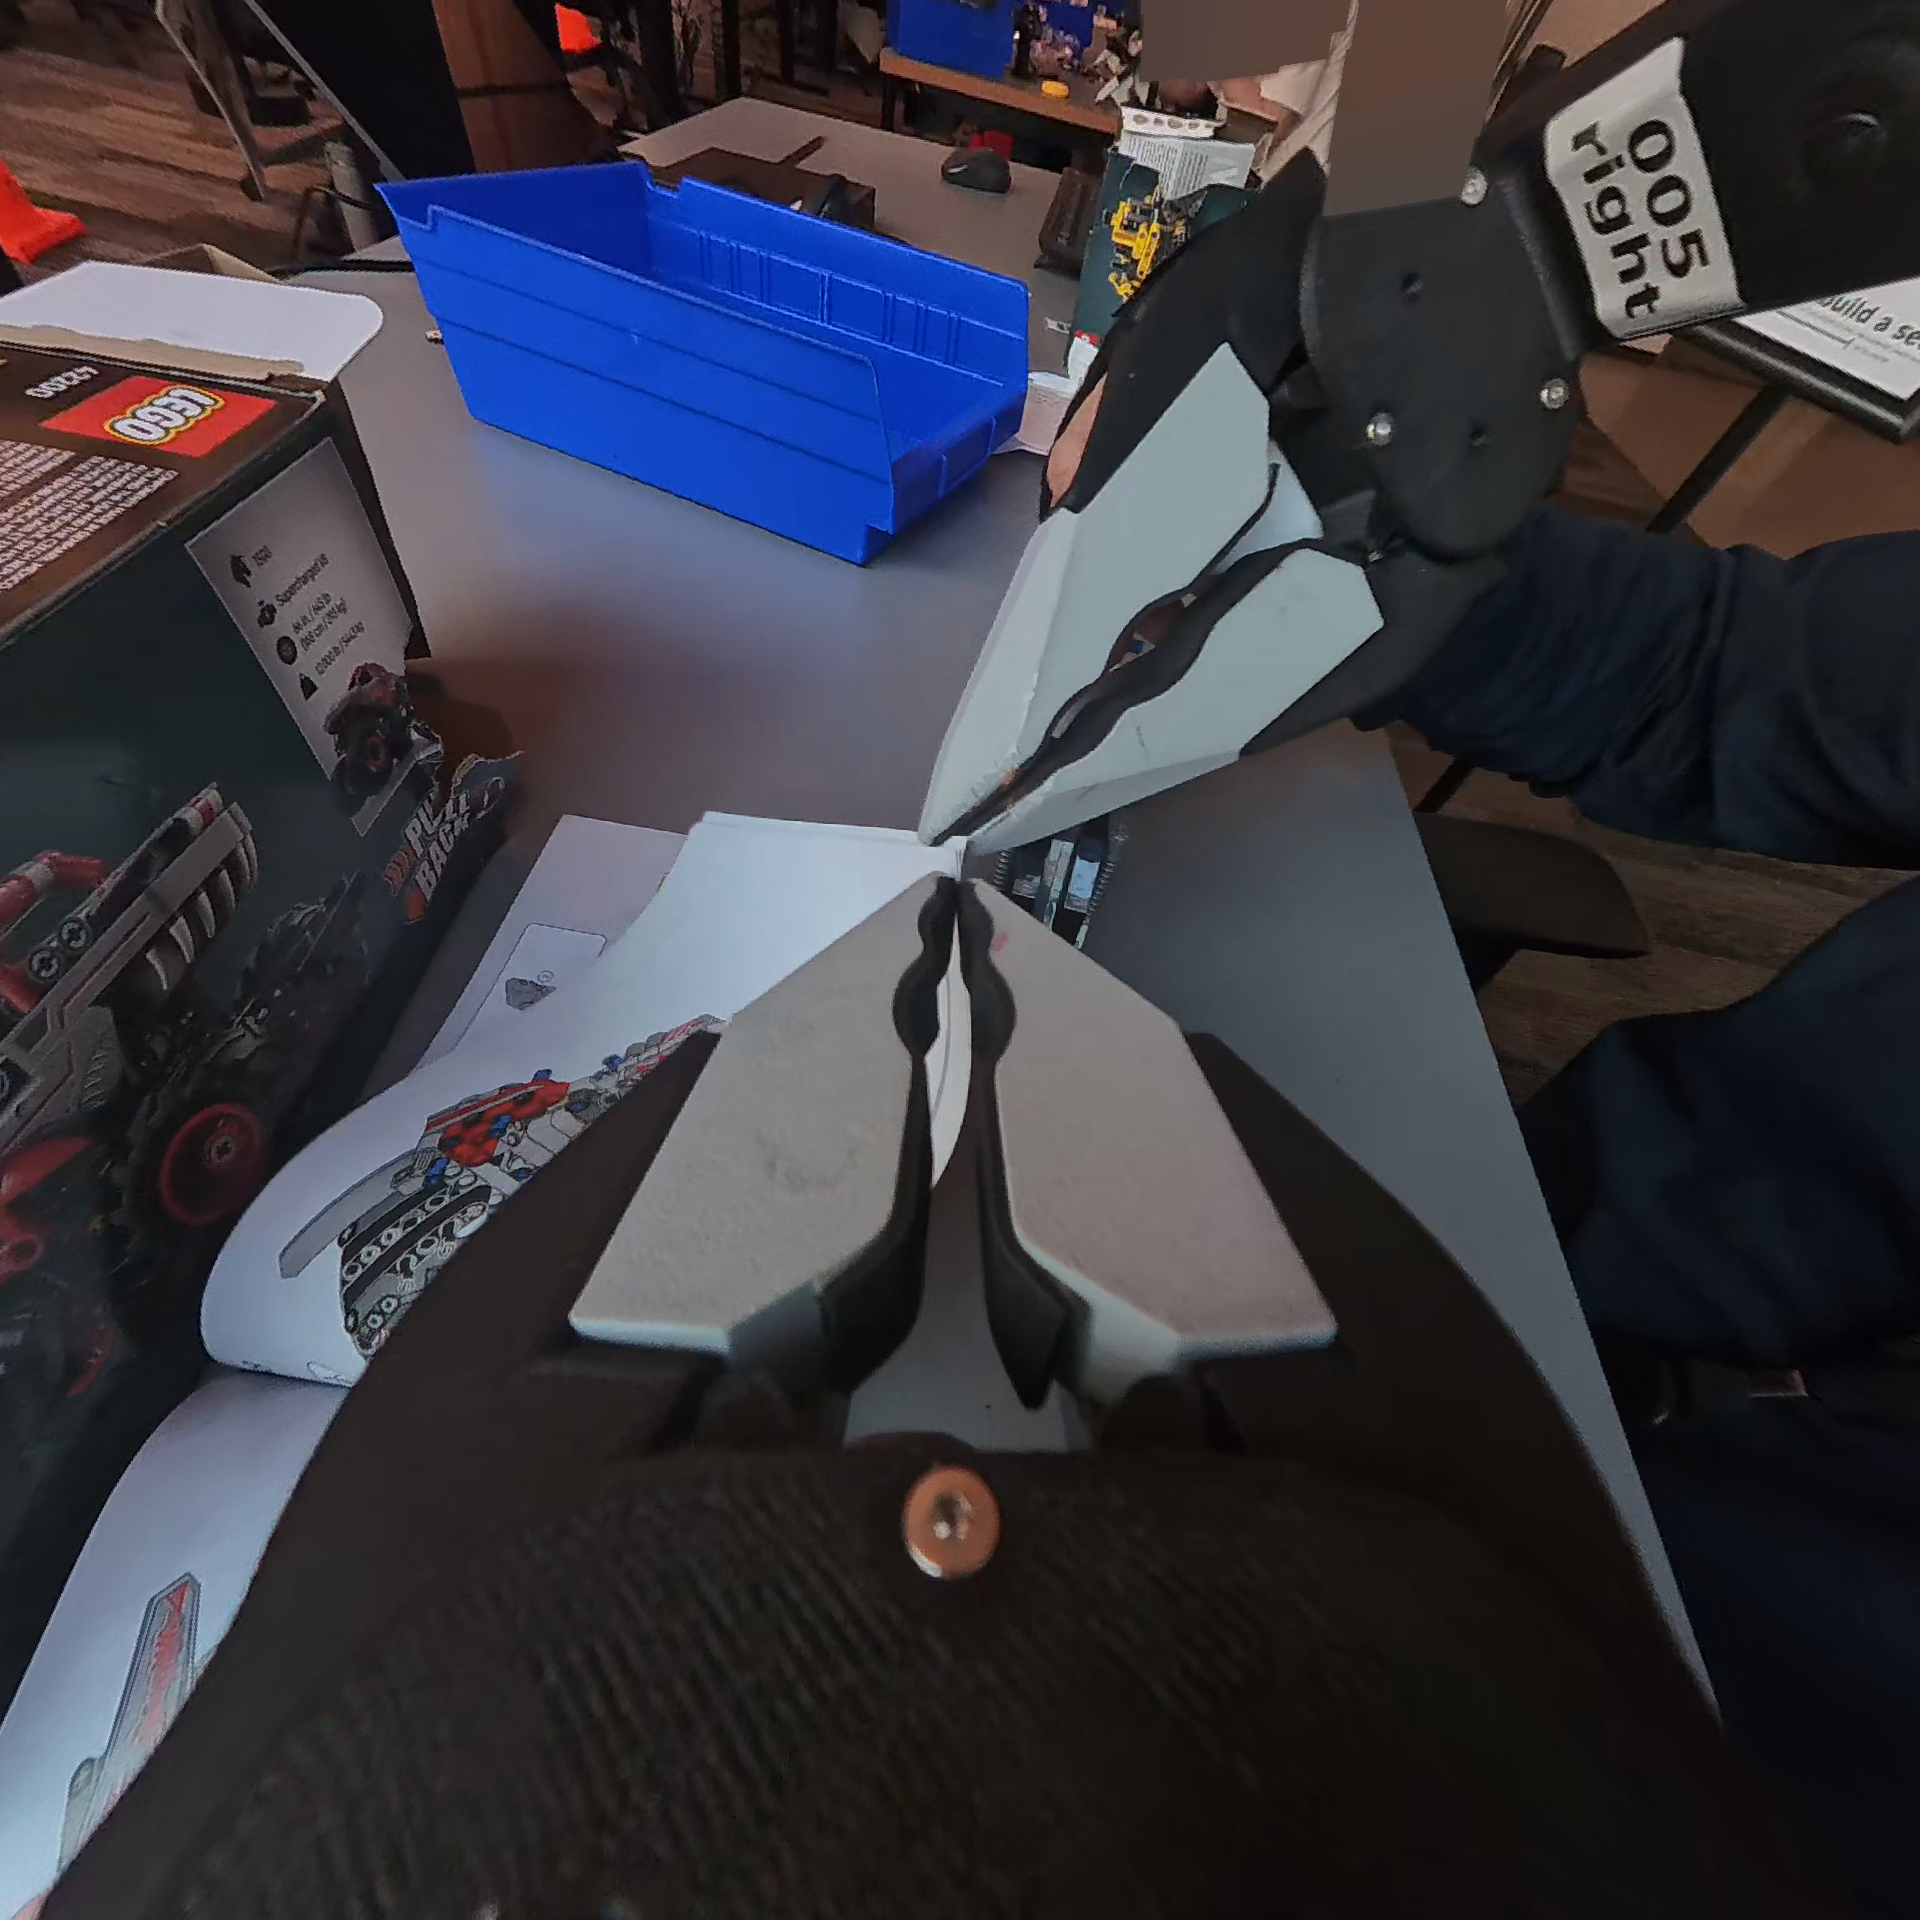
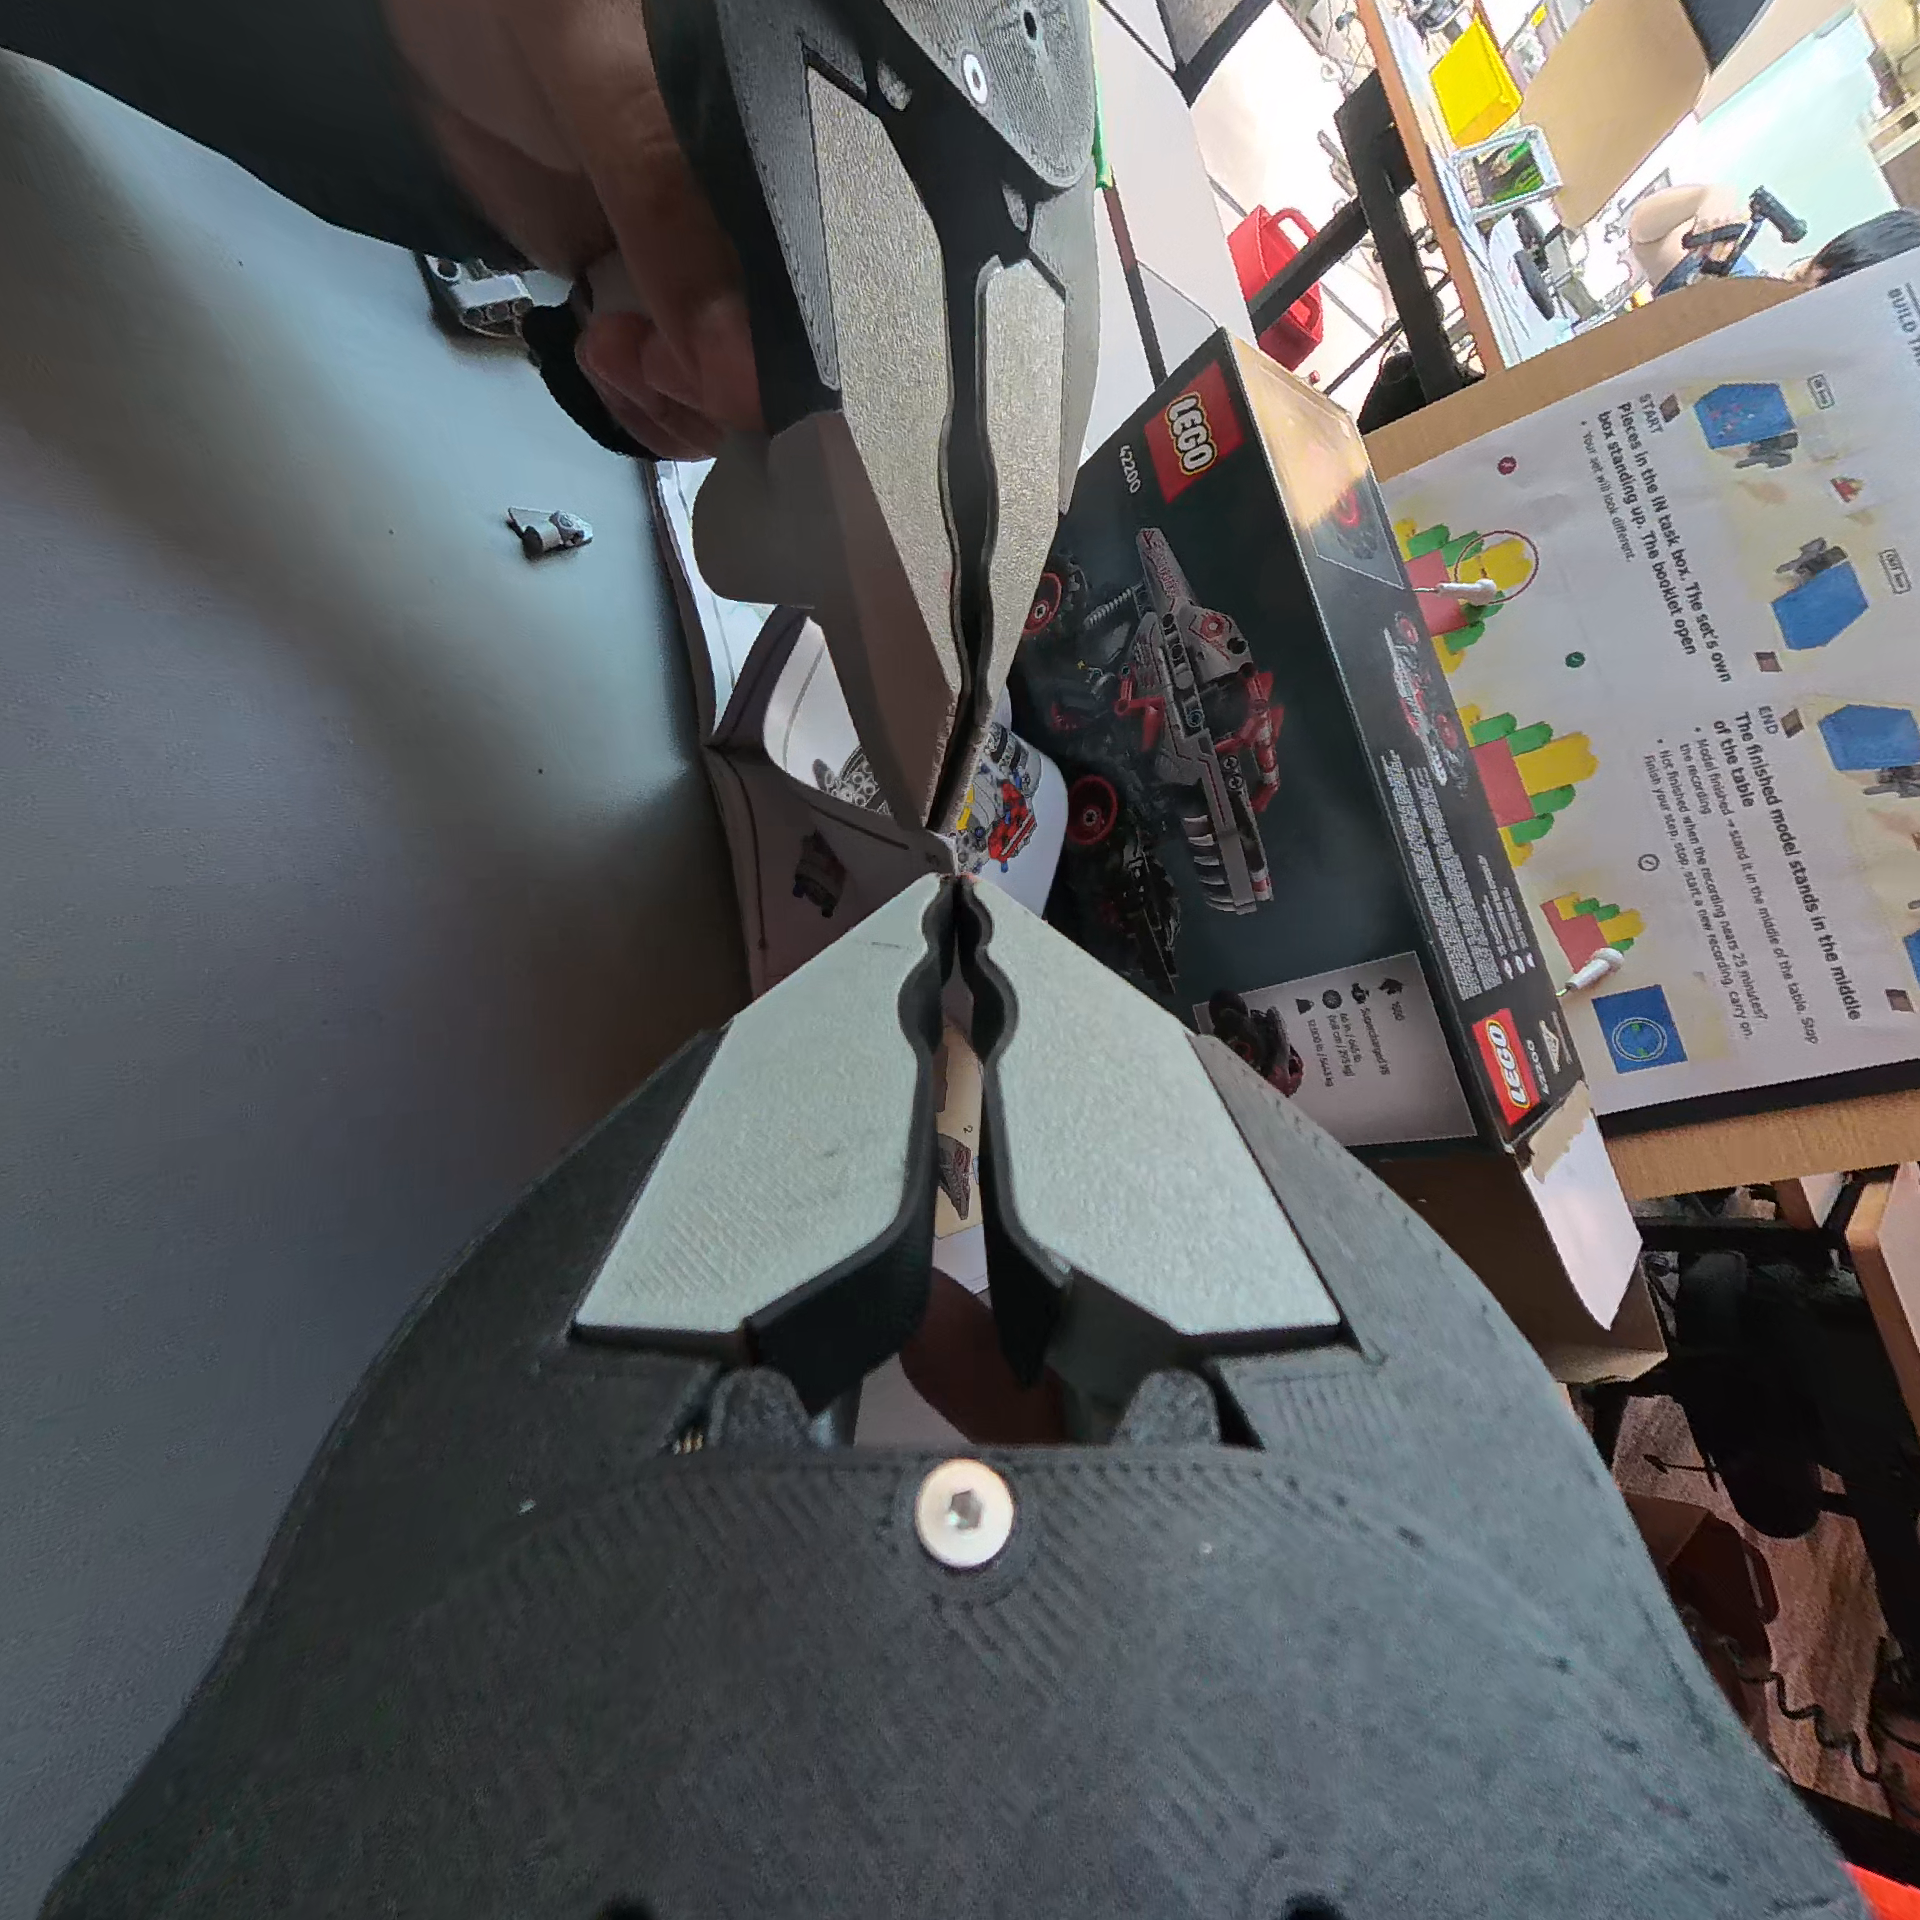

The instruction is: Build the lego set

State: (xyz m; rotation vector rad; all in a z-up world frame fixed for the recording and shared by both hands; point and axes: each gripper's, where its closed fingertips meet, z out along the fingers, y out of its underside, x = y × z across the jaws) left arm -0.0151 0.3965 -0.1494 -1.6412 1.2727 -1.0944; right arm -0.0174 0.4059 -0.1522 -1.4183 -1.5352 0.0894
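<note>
1. Left gripper (image 1: 954,883): jaws pressed together on a page corner of the instruction booklet (image 1: 790,914); judged lifting the leaf to turn it.
2. Right gripper (image 2: 951,883): jaws likewise pinched onto the same corner, tip to tip with the left; probably separating stuck pages.
3. Booklet lay open on the grey table (image 1: 665,644), just beside the set box (image 1: 177,831).
4. Counted: two grippers, one booklet, one box, one blue bin (image 1: 727,353), two loose grey pieces (image 2: 551,530) on the table.
</note>
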